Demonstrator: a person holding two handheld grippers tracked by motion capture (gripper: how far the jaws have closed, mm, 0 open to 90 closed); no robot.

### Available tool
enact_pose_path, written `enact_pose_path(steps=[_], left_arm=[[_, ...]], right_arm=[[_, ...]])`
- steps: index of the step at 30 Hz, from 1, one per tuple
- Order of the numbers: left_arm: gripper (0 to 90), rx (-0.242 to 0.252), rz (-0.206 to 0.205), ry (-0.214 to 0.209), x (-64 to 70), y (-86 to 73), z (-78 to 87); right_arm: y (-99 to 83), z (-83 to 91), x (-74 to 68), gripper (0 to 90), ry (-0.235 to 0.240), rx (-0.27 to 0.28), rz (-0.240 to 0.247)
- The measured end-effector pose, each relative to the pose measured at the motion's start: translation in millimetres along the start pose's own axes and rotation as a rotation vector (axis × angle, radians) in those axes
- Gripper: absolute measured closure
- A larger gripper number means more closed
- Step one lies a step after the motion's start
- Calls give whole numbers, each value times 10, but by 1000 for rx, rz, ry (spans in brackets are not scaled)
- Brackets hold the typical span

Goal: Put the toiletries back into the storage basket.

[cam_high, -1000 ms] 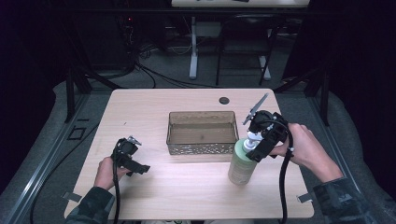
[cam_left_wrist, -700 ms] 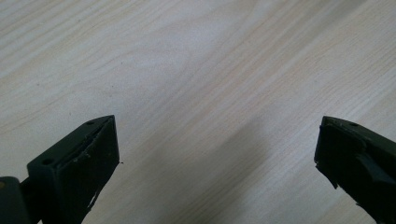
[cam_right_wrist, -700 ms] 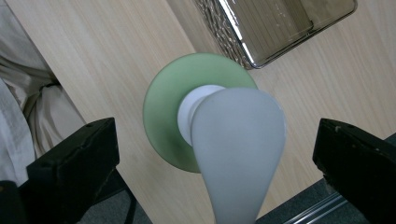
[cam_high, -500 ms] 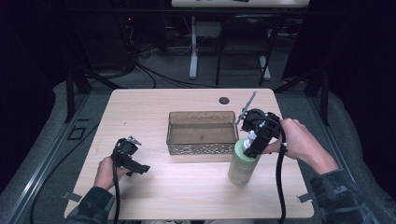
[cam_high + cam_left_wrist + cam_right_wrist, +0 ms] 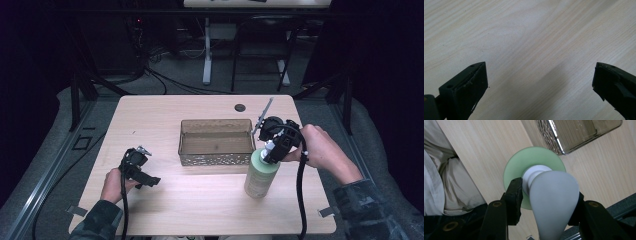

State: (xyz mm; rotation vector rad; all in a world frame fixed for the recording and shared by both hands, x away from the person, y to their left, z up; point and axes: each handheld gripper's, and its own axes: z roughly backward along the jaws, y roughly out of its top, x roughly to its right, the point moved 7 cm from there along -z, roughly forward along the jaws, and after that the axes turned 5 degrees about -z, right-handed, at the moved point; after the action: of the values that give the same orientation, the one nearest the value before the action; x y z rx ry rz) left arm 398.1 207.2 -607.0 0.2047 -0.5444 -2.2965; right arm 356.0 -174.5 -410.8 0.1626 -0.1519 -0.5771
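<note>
Beside clear plastic rectangular bin [image 5: 216,142], right of it: pale green pump bottle [image 5: 261,173] upright on table | right gripper [image 5: 274,148] clamped on white pump neck | left gripper [image 5: 141,176] agape, idle | placing into bin pending

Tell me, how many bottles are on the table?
1. The green bottle stands upright at the table's right side, just right of the basket, with the right tongs closed around its white pump neck.
</note>
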Motion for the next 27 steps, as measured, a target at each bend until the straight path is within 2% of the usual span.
enact_pose_path(steps=[11, 12, 14, 15, 16, 17, 21, 27], left_arm=[[1, -4, -1, 3, 2, -2, -5], [1, -5, -2, 4, 0, -3, -6], [1, -6, 3, 1, 0, -6, -8], [1, -8, 1, 2, -2, -6, -10], [1, -7, 1, 1, 1, -5, -13], [1, -6, -1, 2, 3, -3, -13], [1, -5, -3, 2, 7, 2, -15], [1, -14, -13, -3, 42, 17, -39]], right_arm=[[-13, 15, -7, 596, 10, -8, 13], [-12, 34, -12, 661, 28, 3, 5], [12, 125, 4, 686, 5, 52, -2], [2, 141, 27, 686, -30, 34, 0], [-10, 131, 31, 682, -35, 16, 4], [-9, 118, 16, 676, -8, 22, 0], [-19, 105, 37, 665, -8, 25, -9], [35, 81, 28, 534, -2, 11, -11]])
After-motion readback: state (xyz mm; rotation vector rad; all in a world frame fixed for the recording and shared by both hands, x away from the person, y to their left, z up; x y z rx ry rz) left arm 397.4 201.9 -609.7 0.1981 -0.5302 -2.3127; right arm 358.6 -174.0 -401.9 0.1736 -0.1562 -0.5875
